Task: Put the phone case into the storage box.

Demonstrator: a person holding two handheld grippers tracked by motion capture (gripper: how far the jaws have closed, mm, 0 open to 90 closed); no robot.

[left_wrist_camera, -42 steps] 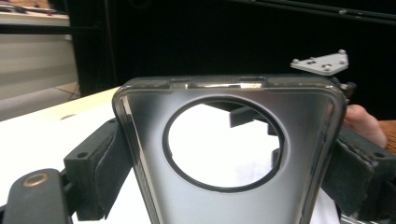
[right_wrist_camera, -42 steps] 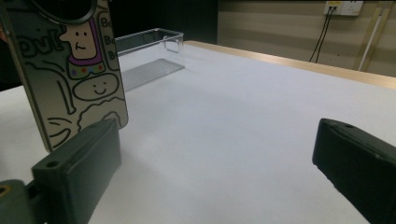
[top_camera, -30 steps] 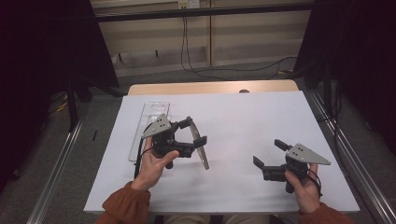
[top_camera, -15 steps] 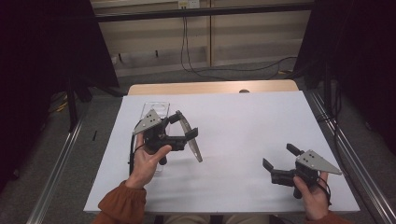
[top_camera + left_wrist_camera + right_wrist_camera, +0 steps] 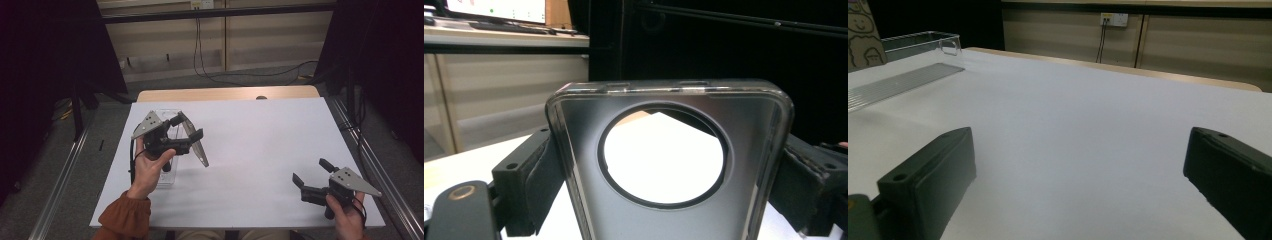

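Observation:
A clear phone case (image 5: 196,142) with a large round camera hole (image 5: 663,156) is clamped across its width in my left gripper (image 5: 187,127). The case is lifted off the white table (image 5: 250,145) at the left, its long side slanting down to the right. In the left gripper view both black pads (image 5: 531,180) press the case's edges. My right gripper (image 5: 312,175) stands open low over the table's front right corner, with nothing between its pads (image 5: 935,175).
A clear plastic tray (image 5: 165,175) lies along the table's left side, under my left hand; its rim (image 5: 923,37) shows far off in the right gripper view. A wooden strip (image 5: 230,94) borders the table's far edge. Metal rails run along both sides.
My left gripper has lifted the case and carried it left and away from me, tilting it. My right gripper has drawn back towards the front right corner, still open.

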